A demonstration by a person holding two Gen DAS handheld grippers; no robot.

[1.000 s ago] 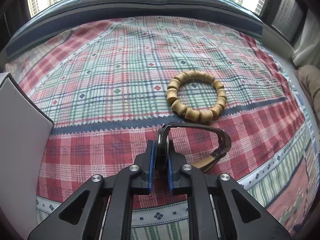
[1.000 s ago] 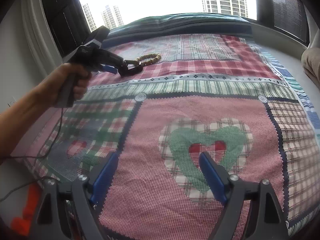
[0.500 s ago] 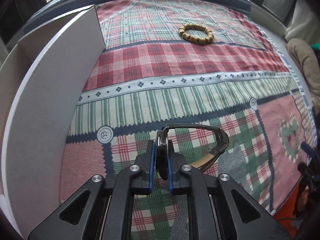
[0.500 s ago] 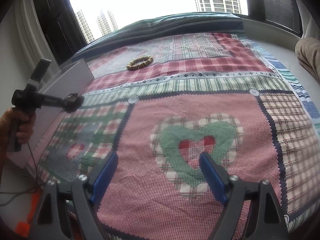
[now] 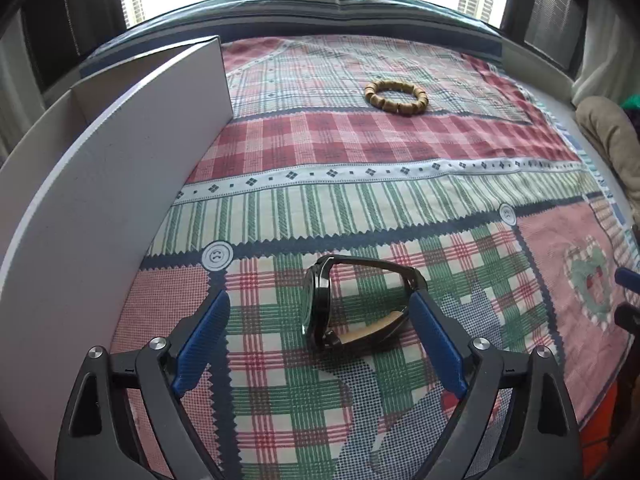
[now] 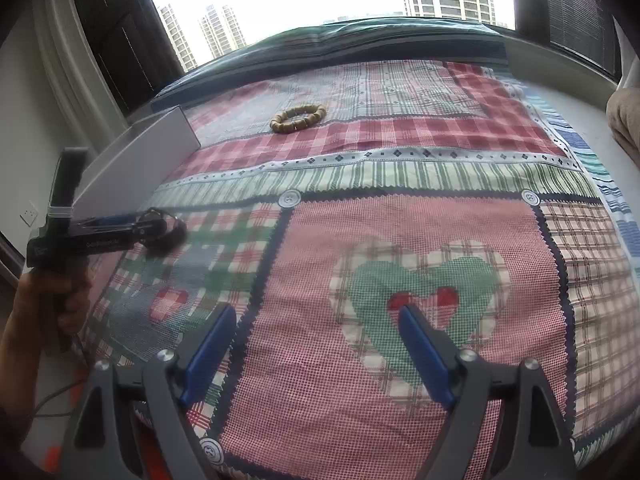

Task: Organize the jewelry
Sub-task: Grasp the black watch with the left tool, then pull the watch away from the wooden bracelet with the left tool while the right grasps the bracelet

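A black watch point(image 5: 352, 304) with a tan-lined strap lies on its side on the quilt point(image 5: 400, 152), on a green-and-red check patch just right of the white box point(image 5: 100, 200). It sits between the blue pads of the left claw point(image 5: 320, 336), whose jaws are opening; the left pad stands clear of the watch face, while the right pad is close against the strap's bend, and whether it touches cannot be told. In the right wrist view the left claw point(image 6: 132, 228) appears side-on and blurred, near the box's long wall, with a hand point(image 6: 60, 296) around its handle.

Farther from the box, toward the striped pillow point(image 5: 360, 4) at the head of the bed, a bracelet point(image 5: 396, 96) of wooden beads rests flat on the quilt, well apart from the watch. The right claw point(image 6: 316, 348) hangs wide and empty over a green heart patch, away from both pieces.

Judging by the scene, the tidying is at an early stage: the watch has been set down beside the box, not in it, and the bracelet is untouched. What shows of the box's inside looks bare, though most is hidden behind its wall. Left to do, it seems, is to settle both pieces in their places.
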